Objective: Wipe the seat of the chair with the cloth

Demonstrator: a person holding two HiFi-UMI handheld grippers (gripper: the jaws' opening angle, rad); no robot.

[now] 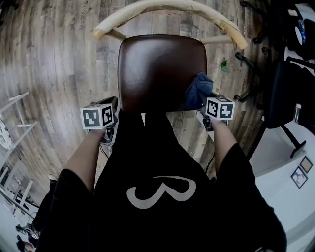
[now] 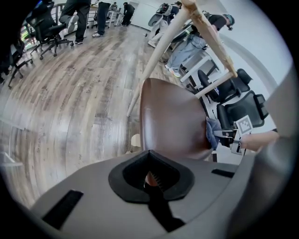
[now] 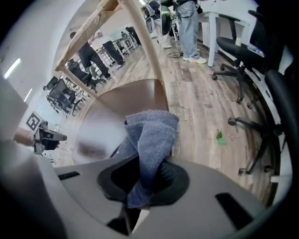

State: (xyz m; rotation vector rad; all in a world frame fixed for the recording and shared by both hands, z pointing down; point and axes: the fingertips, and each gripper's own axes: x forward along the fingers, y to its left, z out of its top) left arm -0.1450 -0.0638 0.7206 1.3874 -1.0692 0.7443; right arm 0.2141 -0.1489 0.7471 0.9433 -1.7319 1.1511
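Broadly, the grey-brown wood-plank floor (image 1: 49, 64) fills the head view. At upper centre stands the chair's dark brown leather seat (image 1: 162, 69), under a pale curved wooden backrest (image 1: 167, 9). The right gripper (image 1: 203, 101) clamps the crumpled blue cloth (image 1: 198, 87) at the seat's right edge. The left gripper (image 1: 113, 104), jaws together and empty, sits at its left edge.

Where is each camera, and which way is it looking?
Head view: on the person's head, looking steeply down at the chair seat; forearms and black shirt show.
Left gripper view: on the left gripper, looking along its shut fingers across the seat.
Right gripper view: on the right gripper, looking across the seat past the cloth its fingers grip.
Shared: both gripper views see the seat, each with the other gripper beyond it.
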